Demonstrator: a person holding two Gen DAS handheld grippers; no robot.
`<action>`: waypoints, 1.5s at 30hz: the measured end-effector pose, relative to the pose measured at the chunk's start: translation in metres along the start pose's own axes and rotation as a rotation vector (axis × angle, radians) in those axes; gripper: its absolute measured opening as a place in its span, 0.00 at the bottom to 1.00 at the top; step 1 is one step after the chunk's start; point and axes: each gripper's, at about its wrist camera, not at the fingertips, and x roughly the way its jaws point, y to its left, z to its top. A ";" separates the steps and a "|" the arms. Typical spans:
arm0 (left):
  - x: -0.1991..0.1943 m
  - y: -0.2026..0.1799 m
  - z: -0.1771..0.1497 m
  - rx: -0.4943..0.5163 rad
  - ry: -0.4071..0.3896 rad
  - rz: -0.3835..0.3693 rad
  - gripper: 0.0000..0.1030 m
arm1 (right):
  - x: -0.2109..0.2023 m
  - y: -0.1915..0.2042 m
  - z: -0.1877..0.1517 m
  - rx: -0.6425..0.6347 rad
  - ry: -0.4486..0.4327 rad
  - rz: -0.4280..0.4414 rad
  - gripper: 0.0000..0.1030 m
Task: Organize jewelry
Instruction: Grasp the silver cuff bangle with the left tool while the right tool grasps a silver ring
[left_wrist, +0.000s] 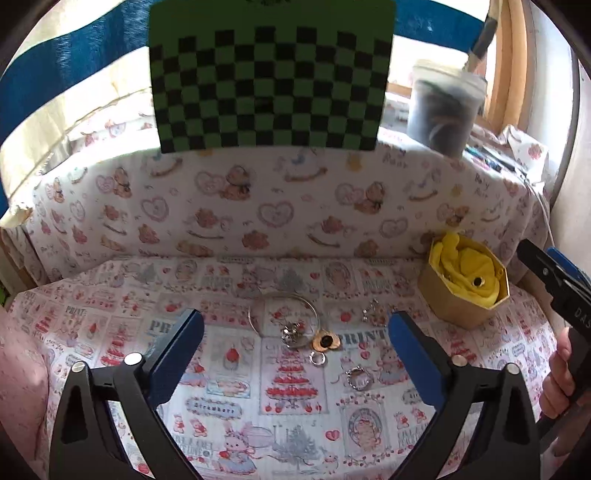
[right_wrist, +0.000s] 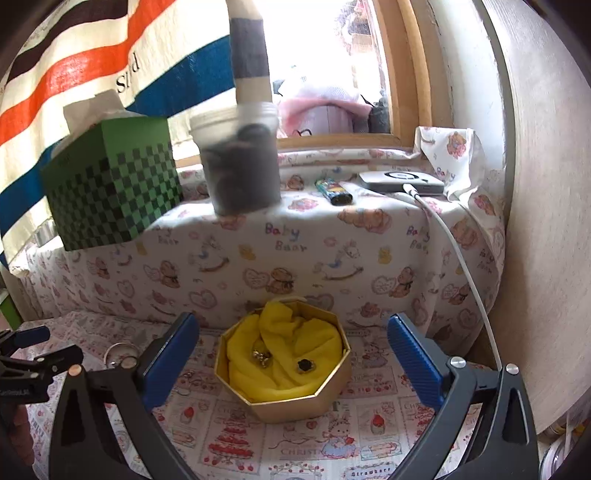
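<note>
Loose jewelry lies on the printed cloth in the left wrist view: a silver bangle (left_wrist: 283, 314), a silver charm cluster (left_wrist: 291, 332), a gold flower piece with a black centre (left_wrist: 325, 341), a small ring (left_wrist: 317, 358), a sparkly ring (left_wrist: 358, 378) and a small chain piece (left_wrist: 375, 312). My left gripper (left_wrist: 295, 319) is open above them, holding nothing. A gold octagonal box (right_wrist: 295, 406) lined with yellow cloth (right_wrist: 291, 328) holds a gold piece (right_wrist: 261, 357) and a black-centred piece (right_wrist: 304, 365). My right gripper (right_wrist: 293, 325) is open in front of the box, empty.
A cloth-covered ledge behind carries a green checkered tissue box (right_wrist: 110, 184), a plastic tub (right_wrist: 240, 158), a lighter (right_wrist: 332, 190) and a white device (right_wrist: 402, 181) with a cable. A wall stands at the right. A hand (left_wrist: 561, 376) holds the right gripper.
</note>
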 end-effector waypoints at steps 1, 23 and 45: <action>0.003 -0.002 -0.001 0.014 0.014 -0.003 0.88 | 0.001 0.000 -0.001 0.001 0.008 -0.002 0.99; 0.087 0.017 0.001 -0.023 0.185 -0.020 0.72 | 0.015 0.003 -0.003 0.001 0.068 -0.016 0.99; 0.022 0.028 0.002 -0.027 0.064 0.115 0.63 | 0.005 0.011 -0.003 -0.019 0.064 -0.014 0.99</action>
